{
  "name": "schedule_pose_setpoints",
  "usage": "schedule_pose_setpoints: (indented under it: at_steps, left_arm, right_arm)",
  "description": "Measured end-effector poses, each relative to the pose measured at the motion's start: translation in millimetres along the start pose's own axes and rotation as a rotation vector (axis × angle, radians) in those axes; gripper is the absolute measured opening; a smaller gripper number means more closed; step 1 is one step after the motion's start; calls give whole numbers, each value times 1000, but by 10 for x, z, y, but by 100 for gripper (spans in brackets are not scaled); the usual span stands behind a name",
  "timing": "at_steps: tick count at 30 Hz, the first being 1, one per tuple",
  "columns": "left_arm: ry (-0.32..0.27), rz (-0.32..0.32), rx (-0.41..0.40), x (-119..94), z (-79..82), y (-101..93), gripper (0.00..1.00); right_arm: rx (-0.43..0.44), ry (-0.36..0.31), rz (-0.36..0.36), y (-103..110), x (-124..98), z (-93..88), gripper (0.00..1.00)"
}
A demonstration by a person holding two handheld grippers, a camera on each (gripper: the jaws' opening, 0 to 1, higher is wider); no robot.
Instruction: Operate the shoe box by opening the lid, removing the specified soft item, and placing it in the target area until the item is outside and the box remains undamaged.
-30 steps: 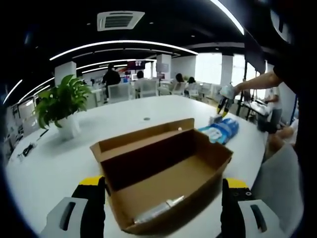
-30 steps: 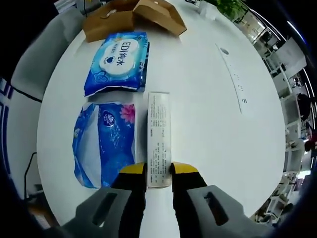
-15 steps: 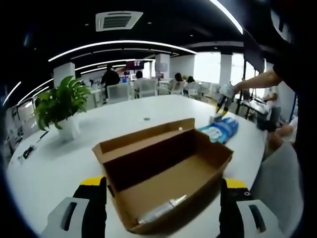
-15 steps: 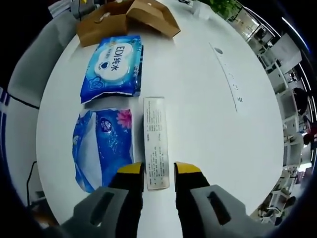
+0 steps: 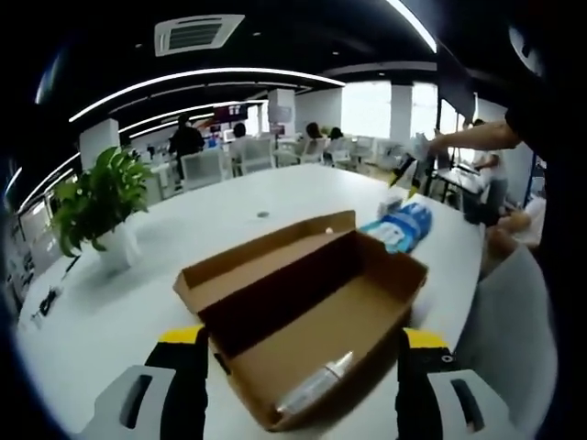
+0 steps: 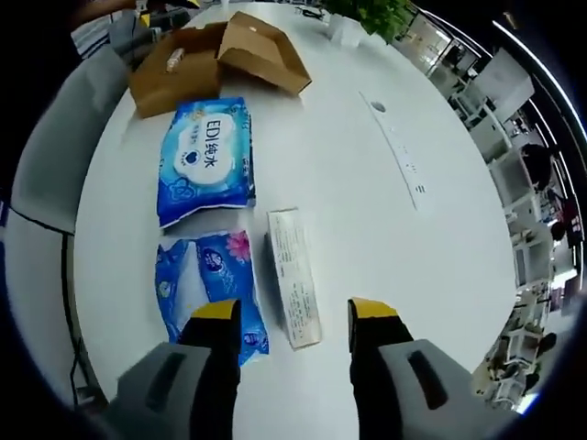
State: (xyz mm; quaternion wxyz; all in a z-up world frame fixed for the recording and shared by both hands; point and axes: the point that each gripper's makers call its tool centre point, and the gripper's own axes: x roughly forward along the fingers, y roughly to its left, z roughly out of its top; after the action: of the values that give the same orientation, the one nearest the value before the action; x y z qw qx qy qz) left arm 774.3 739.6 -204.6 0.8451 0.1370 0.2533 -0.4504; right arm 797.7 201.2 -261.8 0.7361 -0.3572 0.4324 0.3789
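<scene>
The brown shoe box (image 5: 312,312) stands open on the white table, lid flap folded back, between my left gripper's (image 5: 298,353) wide-apart jaws; a clear-wrapped tube (image 5: 316,382) lies in its near corner. In the right gripper view the box (image 6: 215,55) is at the far end. Below it lie a blue wet-wipes pack (image 6: 206,160), a blue tissue pack (image 6: 209,282) and a long white carton (image 6: 293,275). My right gripper (image 6: 295,316) hangs open above the carton's near end, holding nothing. The right gripper (image 5: 408,174) is small in the left gripper view, above the blue packs (image 5: 399,227).
A potted plant (image 5: 96,206) stands on the table's left side. A grey chair (image 6: 50,151) sits by the table edge near the box. People sit at desks in the background. A person's arm (image 5: 468,137) reaches in from the right.
My right gripper let go of the white carton, opened wide and lifted away from it. The left gripper view has shifted only slightly.
</scene>
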Motion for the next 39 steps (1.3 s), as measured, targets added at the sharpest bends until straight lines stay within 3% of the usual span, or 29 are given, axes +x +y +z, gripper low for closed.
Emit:
schedule_pose_setpoints:
  at_steps: [7, 13, 17, 25, 31, 39]
  left_arm:
    - [71, -27, 41, 40, -50, 48, 82]
    - [123, -65, 60, 75, -58, 41, 76]
    - [147, -85, 86, 85, -52, 58, 76]
    - [186, -134, 146, 98, -42, 66, 68]
    - [244, -184, 200, 148, -96, 28, 64]
    - [309, -250, 246, 259, -198, 82, 60]
  right_arm:
    - [103, -65, -50, 101, -229, 100, 57]
    - [209, -147, -96, 333, -462, 352, 67]
    - [244, -184, -108, 457, -550, 414, 71]
    - [320, -283, -145, 743, -684, 657, 80]
    - [353, -321, -171, 957, -750, 761, 83]
    - [424, -421, -216, 1185, -844, 962, 91]
